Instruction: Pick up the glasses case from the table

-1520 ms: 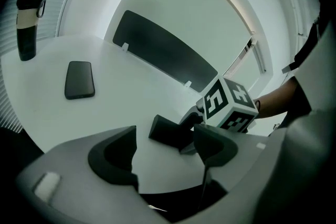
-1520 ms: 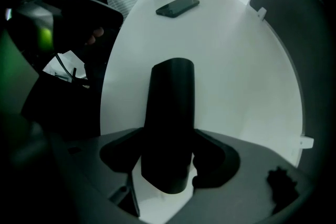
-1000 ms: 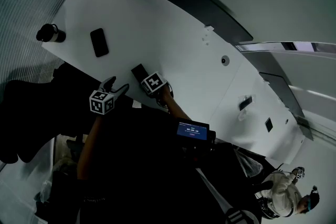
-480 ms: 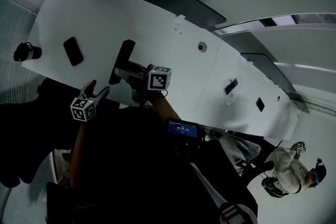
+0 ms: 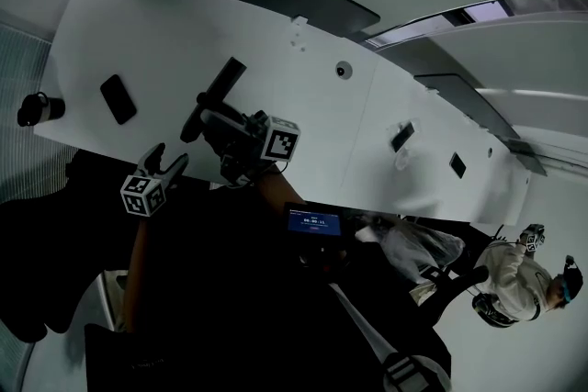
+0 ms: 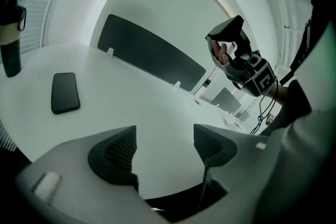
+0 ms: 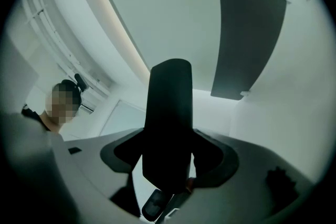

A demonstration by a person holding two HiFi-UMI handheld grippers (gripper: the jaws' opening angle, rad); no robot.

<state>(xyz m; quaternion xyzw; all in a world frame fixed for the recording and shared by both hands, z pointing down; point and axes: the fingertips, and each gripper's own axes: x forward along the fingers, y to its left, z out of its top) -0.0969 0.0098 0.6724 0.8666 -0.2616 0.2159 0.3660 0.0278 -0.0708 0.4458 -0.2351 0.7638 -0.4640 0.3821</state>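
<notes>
Now raised off the table [image 5: 303, 101], the seemingly stiff, light glasses case [image 7: 168, 113] is pinched near one end by the right gripper [image 7: 170, 159].

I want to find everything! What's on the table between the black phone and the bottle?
Nothing: in the left gripper view, the white table between the phone and the bottle is bare.

Nothing legible showing anywhere rn. Small blue display [image 5: 312, 222] below the grippers is glowing w/ a line of white chars, too tiny to read. Right marker cube [image 5: 281, 140] on the right gripper [image 5: 209, 117] and left marker cube [image 5: 138, 195] on the left gripper [image 5: 165, 161] are showing b/w square patterns only, no letters or nos.
</notes>
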